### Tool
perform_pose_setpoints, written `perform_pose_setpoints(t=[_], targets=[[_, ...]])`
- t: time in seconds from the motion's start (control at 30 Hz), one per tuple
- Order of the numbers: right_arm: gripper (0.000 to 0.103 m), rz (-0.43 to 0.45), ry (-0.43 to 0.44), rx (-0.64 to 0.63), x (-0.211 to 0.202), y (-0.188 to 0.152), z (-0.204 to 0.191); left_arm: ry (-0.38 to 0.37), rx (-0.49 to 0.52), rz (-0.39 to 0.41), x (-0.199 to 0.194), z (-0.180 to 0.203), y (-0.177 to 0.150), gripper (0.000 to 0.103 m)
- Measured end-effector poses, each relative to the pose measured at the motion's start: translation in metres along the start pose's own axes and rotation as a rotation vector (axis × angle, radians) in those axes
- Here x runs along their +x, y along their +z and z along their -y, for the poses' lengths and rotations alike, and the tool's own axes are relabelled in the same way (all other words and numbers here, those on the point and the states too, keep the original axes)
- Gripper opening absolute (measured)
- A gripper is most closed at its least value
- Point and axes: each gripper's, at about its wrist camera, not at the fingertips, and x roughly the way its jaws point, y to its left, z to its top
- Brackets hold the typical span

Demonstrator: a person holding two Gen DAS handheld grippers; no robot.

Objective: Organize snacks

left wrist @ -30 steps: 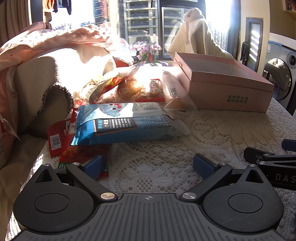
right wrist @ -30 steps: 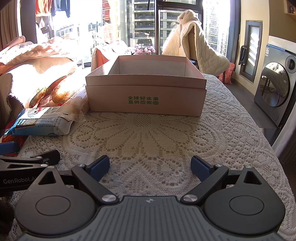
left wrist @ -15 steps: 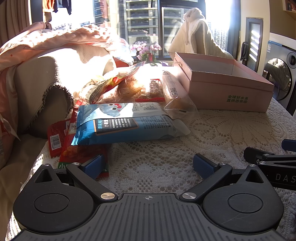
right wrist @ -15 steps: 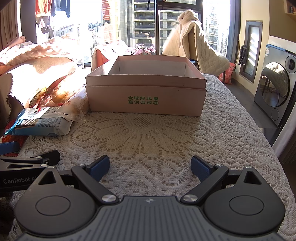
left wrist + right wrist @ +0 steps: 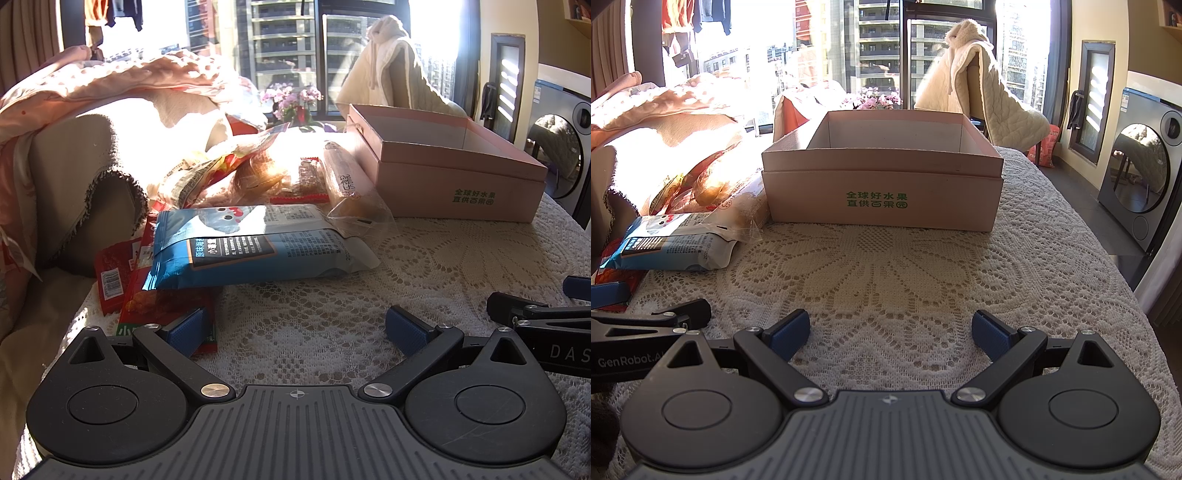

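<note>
— Starting from the tongs: how are they set?

— Both are spread wide with nothing held. The left gripper (image 5: 295, 328) is lowered over the lace tablecloth (image 5: 443, 258), its left pad (image 5: 186, 330) just over a red packet (image 5: 166, 306). The right gripper (image 5: 890, 330) is pointed at the pink box (image 5: 882, 199), well short of it.

— And the snacks?

— A blue-and-white pouch (image 5: 251, 247) is laid on the red packet, ahead of the left gripper. Behind it, clear bread bags (image 5: 280, 173) are piled just beside the box, which looks empty.

— How should the pouch be taken?

— It is judged light, soft and rather slick; its contents may be crushed. The flat sealed edge (image 5: 170, 258) at its left end would likely be pinched, not the puffed middle.
</note>
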Motion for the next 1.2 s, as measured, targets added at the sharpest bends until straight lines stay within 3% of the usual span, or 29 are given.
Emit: perform_pose_setpoints(t=[0.9, 1.07, 1.2], targets=[[0.095, -0.008, 0.009, -0.016, -0.001, 0.0, 0.001, -0.018, -0.01, 0.004, -0.002, -0.003, 0.001, 0.103], [0.095, -0.132, 0.121, -0.113, -0.004, 0.011, 0.01, -0.169, -0.006, 0.0, -0.034, -0.029, 0.023, 0.103], [0.096, -0.268, 0.141, -0.13, 0.006, 0.029, 0.012, -0.194, -0.03, 0.049, -0.051, -0.068, 0.055, 0.103]])
